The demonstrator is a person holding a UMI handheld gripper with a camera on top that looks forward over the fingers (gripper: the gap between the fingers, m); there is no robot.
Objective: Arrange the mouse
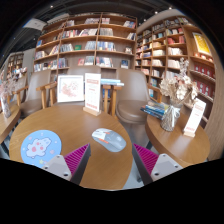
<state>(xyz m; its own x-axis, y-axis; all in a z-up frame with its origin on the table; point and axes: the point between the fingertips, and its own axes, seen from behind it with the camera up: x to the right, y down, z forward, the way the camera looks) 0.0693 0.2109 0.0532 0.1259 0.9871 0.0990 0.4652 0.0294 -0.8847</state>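
Observation:
A grey computer mouse (108, 139) with a small orange mark lies on the round wooden table (75, 125), just ahead of my fingers and between their lines. My gripper (111, 162) is open, its magenta pads (76, 157) spread wide on either side with only bare wood between them. To the left of the mouse, near the table's edge, lies a round light-blue mouse mat (40, 146) with a pale pattern. The fingers touch nothing.
An upright white sign (92, 94) and a framed picture (70, 88) stand at the table's far side. A grey chair (132, 95) stands beyond the table. A second table (178, 140) with flowers and cards is at the right. Bookshelves (90, 45) line the back wall.

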